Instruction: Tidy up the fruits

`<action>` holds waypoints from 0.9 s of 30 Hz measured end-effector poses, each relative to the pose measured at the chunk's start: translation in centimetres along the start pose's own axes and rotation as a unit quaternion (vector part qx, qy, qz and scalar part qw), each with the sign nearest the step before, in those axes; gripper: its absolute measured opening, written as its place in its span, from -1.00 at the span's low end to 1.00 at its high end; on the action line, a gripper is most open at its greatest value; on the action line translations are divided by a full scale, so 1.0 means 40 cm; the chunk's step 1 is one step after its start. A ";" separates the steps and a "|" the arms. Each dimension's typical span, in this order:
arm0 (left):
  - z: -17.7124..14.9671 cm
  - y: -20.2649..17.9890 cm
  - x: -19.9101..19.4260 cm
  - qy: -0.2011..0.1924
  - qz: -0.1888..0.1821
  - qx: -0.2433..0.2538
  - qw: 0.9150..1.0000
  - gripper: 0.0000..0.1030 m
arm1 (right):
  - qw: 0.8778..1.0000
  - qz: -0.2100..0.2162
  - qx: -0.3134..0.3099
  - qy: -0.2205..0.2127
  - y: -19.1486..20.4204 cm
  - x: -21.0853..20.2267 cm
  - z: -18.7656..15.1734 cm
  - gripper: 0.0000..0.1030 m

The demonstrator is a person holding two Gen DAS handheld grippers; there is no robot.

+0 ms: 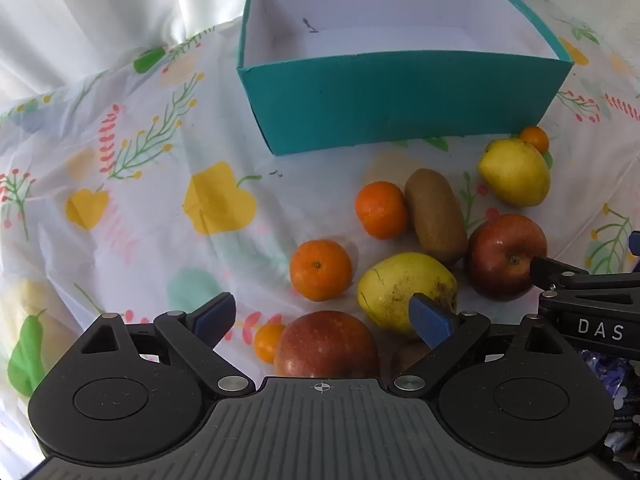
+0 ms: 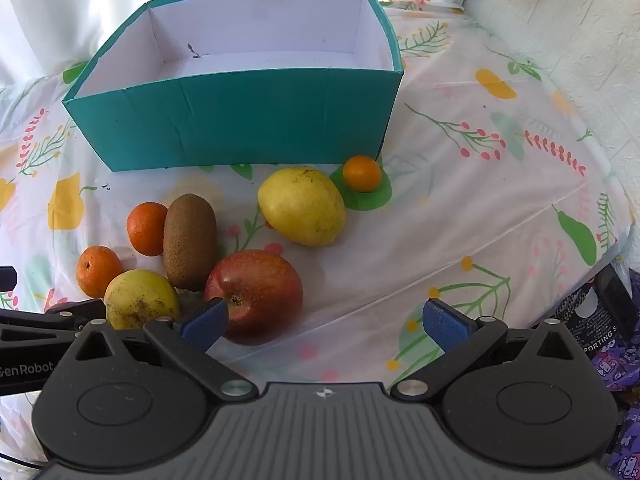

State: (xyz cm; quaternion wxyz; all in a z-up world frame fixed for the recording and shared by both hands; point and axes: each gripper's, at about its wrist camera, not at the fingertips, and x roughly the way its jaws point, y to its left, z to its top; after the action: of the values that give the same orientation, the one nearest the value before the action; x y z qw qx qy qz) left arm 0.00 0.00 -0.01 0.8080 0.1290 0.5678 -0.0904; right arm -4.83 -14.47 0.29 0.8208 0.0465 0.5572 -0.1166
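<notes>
both grippers hang over the fruit, tilted steeply down, fingers spread as wide as they go and holding nothing. nearest the left gripper [image 1: 322,320] is a red apple [image 1: 326,344] partly tucked under its body, almost centred between the two blue pads, with a small orange fruit [image 1: 267,342] touching its left side. just past the right pad lies a spotted yellow pear [image 1: 394,288], and a mandarin [image 1: 320,270] sits left of that.

the right gripper [image 2: 324,320] has a second red apple [image 2: 256,292] by its left pad — the pad overlaps the apple's near edge in the picture, though whether it touches i cannot tell. this apple lies left of the gap, not inside it, so the right hand would need to shift left to straddle it. the left hand looks better lined up with its own apple, by my reading.

further on, a kiwi [image 2: 190,240] stands with its long axis running away from the cameras, a second mandarin [image 2: 147,228] touching its left flank. beyond these is a larger yellow pear [image 2: 302,212] and a tiny orange fruit [image 2: 362,173] near the box corner.

farthest — the teal box [image 2: 240,120] on the flowered desk cloth [image 2: 460,240], seemingly empty, so the sorting appears not yet begun.
</notes>
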 end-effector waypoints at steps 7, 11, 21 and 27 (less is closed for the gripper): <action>-0.004 -0.004 0.006 0.005 0.002 0.003 1.000 0.88 | 1.000 0.003 0.001 -0.003 -0.001 0.000 0.000 1.00; -0.001 -0.001 0.010 0.009 0.000 0.002 1.000 0.88 | 1.000 0.002 0.000 -0.003 -0.001 0.000 0.001 1.00; -0.001 -0.005 0.010 0.011 0.000 0.003 1.000 0.88 | 1.000 0.002 0.000 -0.003 -0.004 0.001 0.000 1.00; -0.002 -0.006 0.015 0.014 -0.002 0.002 1.000 0.88 | 1.000 0.001 0.000 -0.003 -0.001 0.002 0.005 1.00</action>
State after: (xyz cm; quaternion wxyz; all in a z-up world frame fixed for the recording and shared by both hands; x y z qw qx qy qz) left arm 0.06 -0.22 -0.60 0.7997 0.1313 0.5787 -0.0912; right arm -4.64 -14.55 0.28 0.8223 0.0464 0.5552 -0.1158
